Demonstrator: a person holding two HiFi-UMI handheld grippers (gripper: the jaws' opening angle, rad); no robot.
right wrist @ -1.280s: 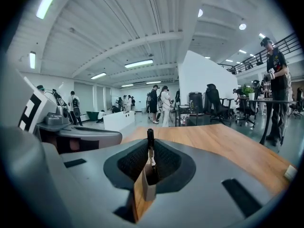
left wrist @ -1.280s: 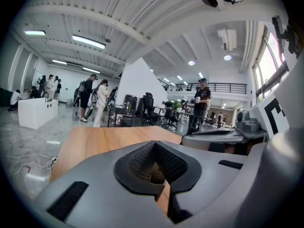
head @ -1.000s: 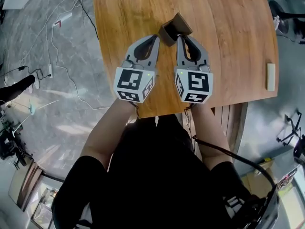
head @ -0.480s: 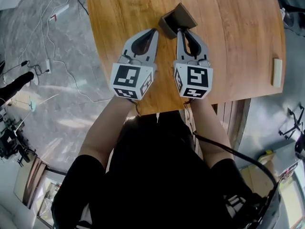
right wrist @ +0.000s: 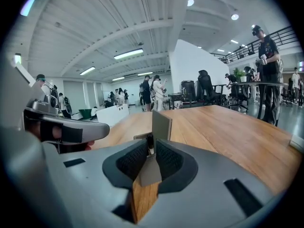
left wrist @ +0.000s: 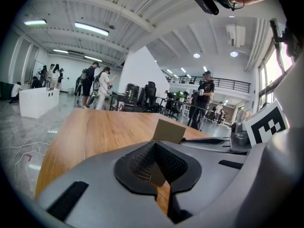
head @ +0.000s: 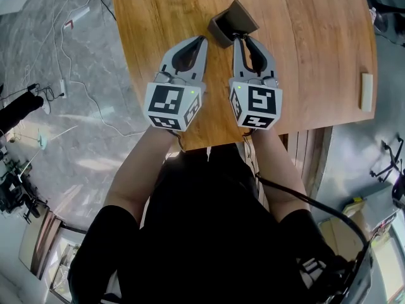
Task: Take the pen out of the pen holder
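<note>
A brown box-shaped pen holder [head: 231, 23] stands on the wooden table [head: 304, 49]. In the right gripper view the pen holder [right wrist: 161, 124] rises just beyond the jaw tips. My right gripper [head: 237, 40] has its tips at the holder's near edge, and a thin dark pen [right wrist: 150, 142] shows pinched between the closed tips of the right gripper [right wrist: 150, 147]. My left gripper [head: 203, 39] lies to the left of the holder, shut and holding nothing. From the left gripper [left wrist: 154, 145] the holder [left wrist: 168, 130] appears ahead and slightly to the right.
A small white block [head: 363, 92] lies near the table's right edge. The table's left edge [head: 123, 49] drops to a grey floor with cables [head: 76, 62]. People, chairs and desks stand far behind the table in both gripper views.
Both grippers and the holder sit slightly higher in the head view than a second ago. The grippers have kept their places beside the holder.
</note>
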